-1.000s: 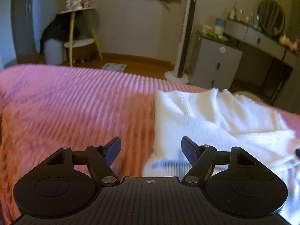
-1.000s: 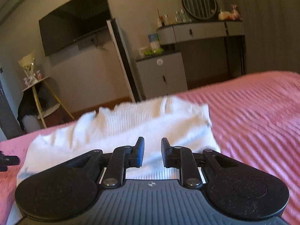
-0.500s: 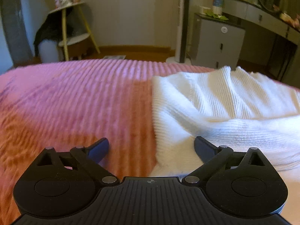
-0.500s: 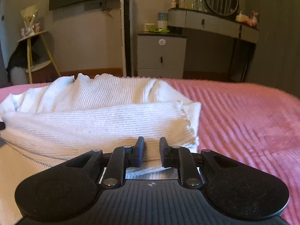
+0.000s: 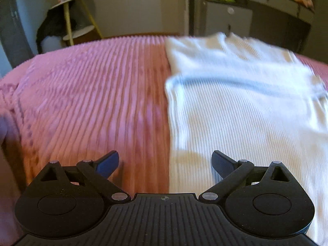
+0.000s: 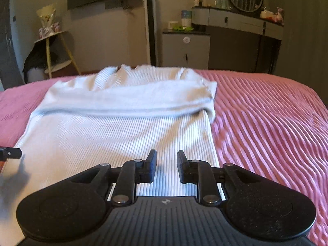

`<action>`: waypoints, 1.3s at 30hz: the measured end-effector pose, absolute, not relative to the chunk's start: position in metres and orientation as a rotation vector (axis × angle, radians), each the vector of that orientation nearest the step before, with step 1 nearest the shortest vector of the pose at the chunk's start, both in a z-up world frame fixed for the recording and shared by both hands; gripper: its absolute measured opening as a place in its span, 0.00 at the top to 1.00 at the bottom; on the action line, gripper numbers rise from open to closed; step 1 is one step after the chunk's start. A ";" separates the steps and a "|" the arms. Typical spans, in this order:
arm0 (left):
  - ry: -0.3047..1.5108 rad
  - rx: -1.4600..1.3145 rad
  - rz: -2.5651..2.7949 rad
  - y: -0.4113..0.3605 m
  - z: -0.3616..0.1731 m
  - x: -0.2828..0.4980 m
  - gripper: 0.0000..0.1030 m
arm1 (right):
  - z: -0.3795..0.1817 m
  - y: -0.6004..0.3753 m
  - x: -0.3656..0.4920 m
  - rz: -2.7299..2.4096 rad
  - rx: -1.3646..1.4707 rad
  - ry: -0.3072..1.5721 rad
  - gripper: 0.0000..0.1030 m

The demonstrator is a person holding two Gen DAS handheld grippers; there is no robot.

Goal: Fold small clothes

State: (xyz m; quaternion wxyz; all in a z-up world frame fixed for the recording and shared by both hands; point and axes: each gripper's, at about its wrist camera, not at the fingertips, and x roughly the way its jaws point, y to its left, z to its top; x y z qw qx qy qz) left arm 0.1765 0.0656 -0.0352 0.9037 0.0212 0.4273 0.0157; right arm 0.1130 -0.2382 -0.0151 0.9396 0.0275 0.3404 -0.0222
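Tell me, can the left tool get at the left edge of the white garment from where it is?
Probably yes. The left tool stands open, straddling the white garment's left edge on the pink bedspread, with nothing between them.

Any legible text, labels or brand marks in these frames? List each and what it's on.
None readable.
White container on the grey cabinet: printed label, too small and blurred.
Bottles on the dresser: too small.
White ribbed garment: no tag or print showing.
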 end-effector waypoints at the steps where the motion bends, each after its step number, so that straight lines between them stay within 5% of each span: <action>1: 0.896 0.039 0.031 0.065 -0.036 0.169 0.03 | -0.012 -0.240 0.104 -0.034 0.065 0.708 0.78; 6: 0.930 0.002 0.042 0.074 -0.037 0.127 0.03 | 0.001 -0.265 0.067 -0.003 0.128 0.754 0.61; 23: 1.073 -0.080 0.048 0.072 -0.037 0.087 0.09 | -0.027 -0.308 0.027 0.066 0.277 1.078 0.57; 25: 1.086 -0.081 0.041 0.072 -0.038 0.089 0.18 | -0.031 -0.310 0.029 0.077 0.304 1.101 0.58; 28: 1.094 -0.066 0.041 0.070 -0.038 0.089 0.19 | -0.036 -0.317 0.030 0.090 0.372 1.122 0.63; 33: 1.096 -0.059 0.035 0.069 -0.039 0.090 0.25 | -0.039 -0.319 0.029 0.126 0.414 1.121 0.81; 39: 1.093 -0.099 0.017 0.072 -0.034 0.088 0.51 | -0.034 -0.318 0.028 0.145 0.396 1.095 0.89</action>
